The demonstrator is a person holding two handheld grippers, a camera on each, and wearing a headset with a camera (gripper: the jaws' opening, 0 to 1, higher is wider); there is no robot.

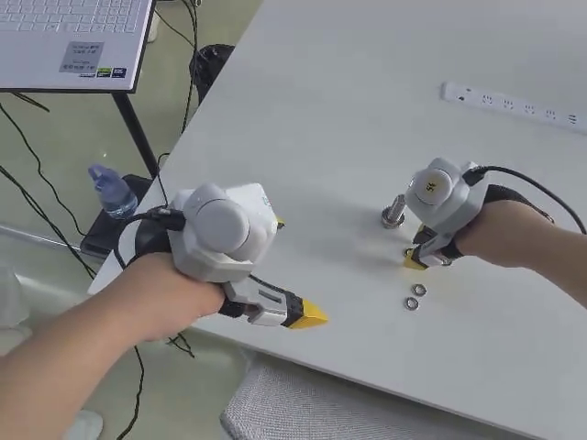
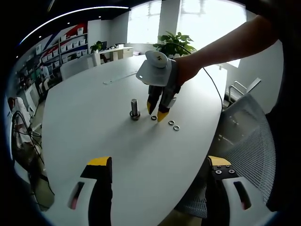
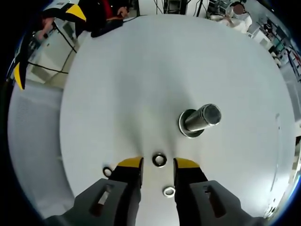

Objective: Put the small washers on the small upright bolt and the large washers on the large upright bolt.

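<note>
Nearest, our left gripper (image 1: 307, 316) hovers, jaws spread wide. Two loose washers (image 1: 418, 290) lie next on the table (image 1: 348, 110). Our right gripper (image 3: 159, 163) (jaws parted, gripping nothing) straddles a third washer (image 3: 159, 159), just before the upright bolt (image 3: 200, 118).

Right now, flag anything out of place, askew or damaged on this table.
Nothing stands out. The bolt stands upright, and three washers lie flat and loose on the table by the open right gripper, none tilted or stacked. I see nothing spilled or damaged.
</note>
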